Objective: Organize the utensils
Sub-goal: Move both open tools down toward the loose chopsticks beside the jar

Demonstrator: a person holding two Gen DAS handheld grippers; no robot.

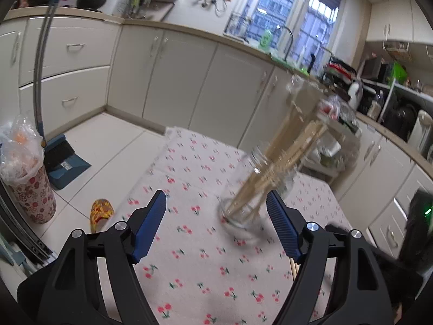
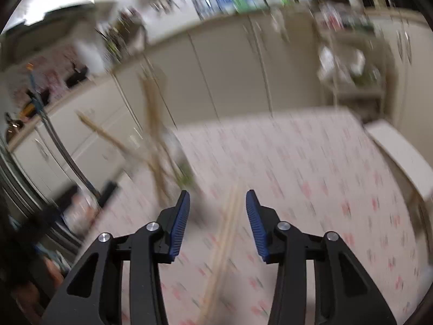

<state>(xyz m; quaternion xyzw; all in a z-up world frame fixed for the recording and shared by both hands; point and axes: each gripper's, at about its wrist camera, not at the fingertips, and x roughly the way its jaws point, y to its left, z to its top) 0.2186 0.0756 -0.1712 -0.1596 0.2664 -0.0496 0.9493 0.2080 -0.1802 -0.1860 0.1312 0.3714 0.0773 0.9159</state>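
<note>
With both grippers' jaws spread and empty, you're mid-collection: next, pinch the loose chopsticks (image 2: 228, 233) lying between your right gripper (image 2: 217, 203) pads, just right of the glass jar (image 1: 251, 189) your left gripper (image 1: 216, 203) faces.

Cherry-print table (image 1: 189, 257), glass jar (image 1: 243, 211), chopsticks (image 2: 227, 233)

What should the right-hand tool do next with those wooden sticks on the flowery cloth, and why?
Probably close the right gripper on the pale wooden chopsticks lying between its open jaws; the clear glass jar already holds the others.
</note>
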